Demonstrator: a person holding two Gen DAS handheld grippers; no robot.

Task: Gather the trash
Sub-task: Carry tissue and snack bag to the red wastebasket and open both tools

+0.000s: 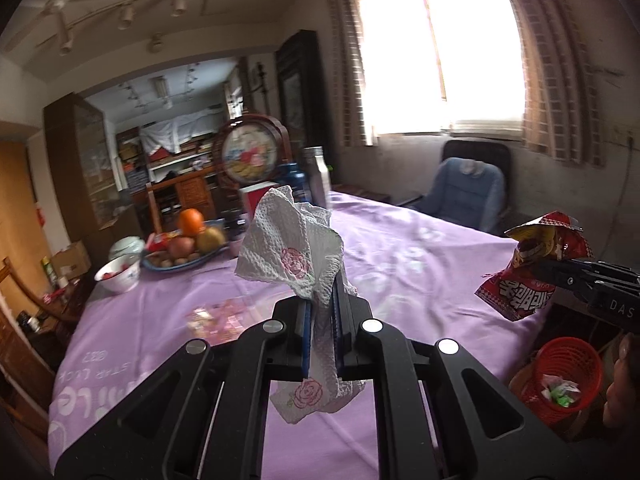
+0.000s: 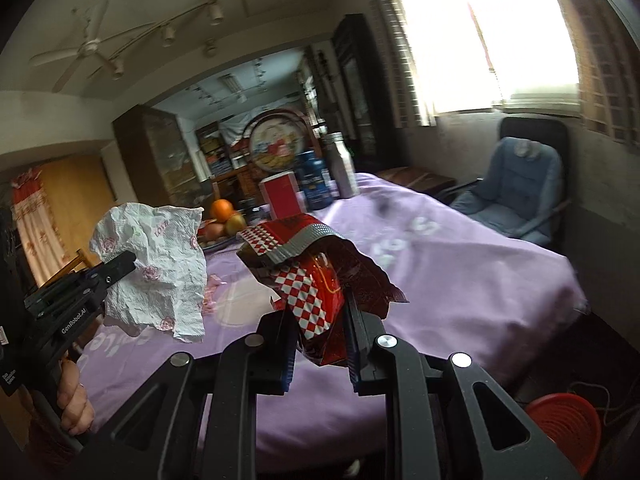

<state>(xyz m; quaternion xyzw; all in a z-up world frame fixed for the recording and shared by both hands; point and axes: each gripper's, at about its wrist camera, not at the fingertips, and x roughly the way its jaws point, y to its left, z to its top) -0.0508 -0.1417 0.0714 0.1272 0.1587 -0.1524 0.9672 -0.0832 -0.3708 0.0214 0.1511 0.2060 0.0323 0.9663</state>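
My left gripper [image 1: 322,304] is shut on a crumpled white paper towel [image 1: 292,248] printed with pink roses, held above the purple tablecloth [image 1: 400,264]. It also shows in the right wrist view [image 2: 120,266] with the towel [image 2: 156,276]. My right gripper [image 2: 320,312] is shut on a red snack wrapper [image 2: 316,280], held over the table's near edge. The wrapper [image 1: 532,264] and right gripper [image 1: 560,274] show at the right of the left wrist view. A red mesh trash basket [image 1: 560,372] stands on the floor at the right, with some scraps inside; its rim [image 2: 564,420] shows lower right.
A small pink wrapper [image 1: 216,318] lies on the cloth ahead. A fruit plate [image 1: 184,252] and a white bowl [image 1: 118,276] sit at the left. Bottles [image 1: 316,176] and a red box [image 2: 282,196] stand at the far end. A blue chair [image 1: 464,192] stands by the window.
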